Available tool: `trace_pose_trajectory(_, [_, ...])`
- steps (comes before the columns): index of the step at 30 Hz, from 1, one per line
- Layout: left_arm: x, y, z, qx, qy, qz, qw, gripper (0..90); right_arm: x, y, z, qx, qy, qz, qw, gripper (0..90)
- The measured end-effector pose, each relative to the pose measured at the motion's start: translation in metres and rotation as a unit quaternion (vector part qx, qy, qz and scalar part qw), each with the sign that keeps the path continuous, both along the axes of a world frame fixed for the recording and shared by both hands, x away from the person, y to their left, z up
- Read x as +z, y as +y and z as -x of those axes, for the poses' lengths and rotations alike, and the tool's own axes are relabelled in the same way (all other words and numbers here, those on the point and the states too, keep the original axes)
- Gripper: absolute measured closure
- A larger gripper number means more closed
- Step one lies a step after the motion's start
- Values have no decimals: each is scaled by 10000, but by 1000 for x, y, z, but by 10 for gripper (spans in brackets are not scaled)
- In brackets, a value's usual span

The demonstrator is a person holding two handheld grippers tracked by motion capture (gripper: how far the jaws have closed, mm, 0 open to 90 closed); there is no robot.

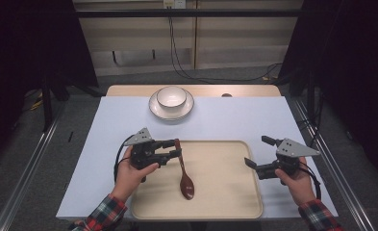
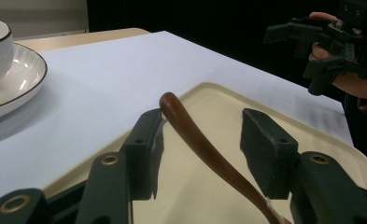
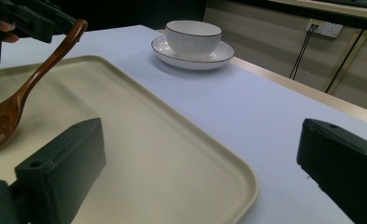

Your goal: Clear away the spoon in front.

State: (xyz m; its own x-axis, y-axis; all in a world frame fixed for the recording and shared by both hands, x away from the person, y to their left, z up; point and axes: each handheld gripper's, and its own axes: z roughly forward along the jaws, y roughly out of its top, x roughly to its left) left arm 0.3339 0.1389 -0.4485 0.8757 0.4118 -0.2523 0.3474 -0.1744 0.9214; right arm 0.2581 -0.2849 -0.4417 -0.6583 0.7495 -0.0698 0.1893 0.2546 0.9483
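The left gripper is hovering over the beige plastic tray, its jaws apart around the handle of a dark brown wooden spoon, whose bowl is resting on the tray. The handle is leaning against one pad. The right gripper is waiting with jaws spread wide by the tray's right edge.

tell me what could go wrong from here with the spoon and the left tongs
1. The wooden spoon leans its handle tip on one finger of the left tongs, with a gap to the other. If they pull away, it may drop and clatter onto the tray.
2. The handle crosses the gap at a slant, so a re-grip might pinch off-centre and twist the spoon.
3. The bowl on its plate stands beyond the tray; a hasty lift could knock it.
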Motion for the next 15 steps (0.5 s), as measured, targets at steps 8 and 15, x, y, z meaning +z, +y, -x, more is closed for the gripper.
trace_pose_trajectory(8, [-3, 1, -2, 41, 67, 70, 9999, 468, 0, 0, 0, 12, 15, -3, 10000, 9])
trace_pose_trajectory(15, [0, 3, -2, 129, 84, 184, 9997, 366, 0, 0, 0, 19, -20, -2, 10000, 10])
